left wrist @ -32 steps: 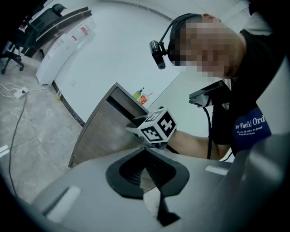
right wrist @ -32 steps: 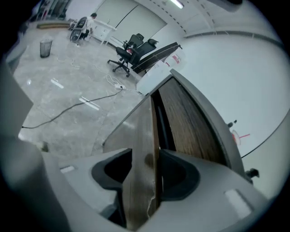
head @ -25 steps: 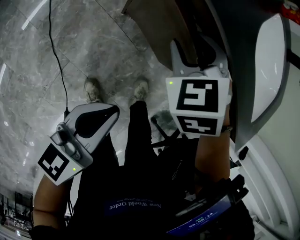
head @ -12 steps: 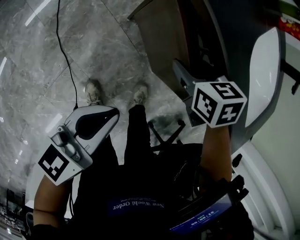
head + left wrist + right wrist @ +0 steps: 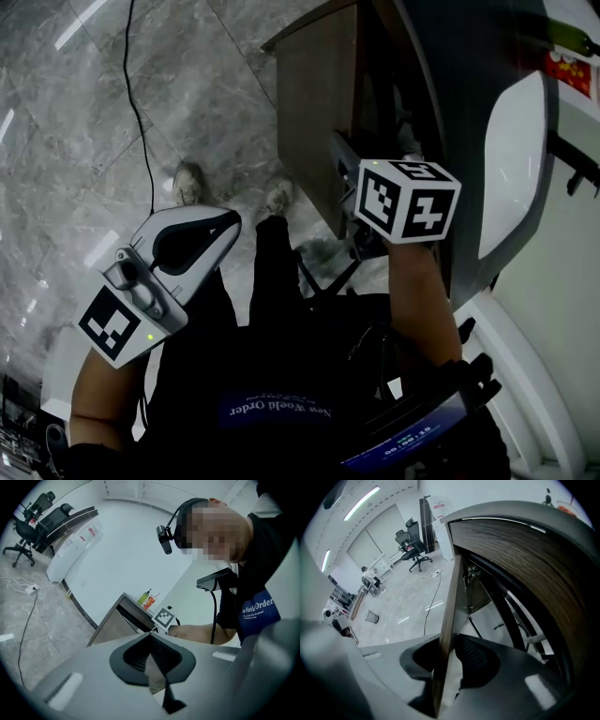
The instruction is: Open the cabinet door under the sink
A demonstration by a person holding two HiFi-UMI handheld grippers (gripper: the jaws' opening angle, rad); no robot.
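The right gripper (image 5: pixel 446 665), its jaws just closing, clamps the edge of the ajar cabinet door (image 5: pixel 314 122) at twelve o'clock. The left gripper (image 5: pixel 150 641), jaws together and empty, hangs at eight o'clock. The shirt (image 5: pixel 272 412) reads "New World Order".

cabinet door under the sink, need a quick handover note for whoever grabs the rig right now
Right gripper: jaws have just been closing and are now clamped on the free edge of the cabinet door.
Left gripper: shut, empty, held off to the side over the floor.
Done: the door stands partly open and the inside of the cabinet shows.
Left: probably swing the door wider, then let go.
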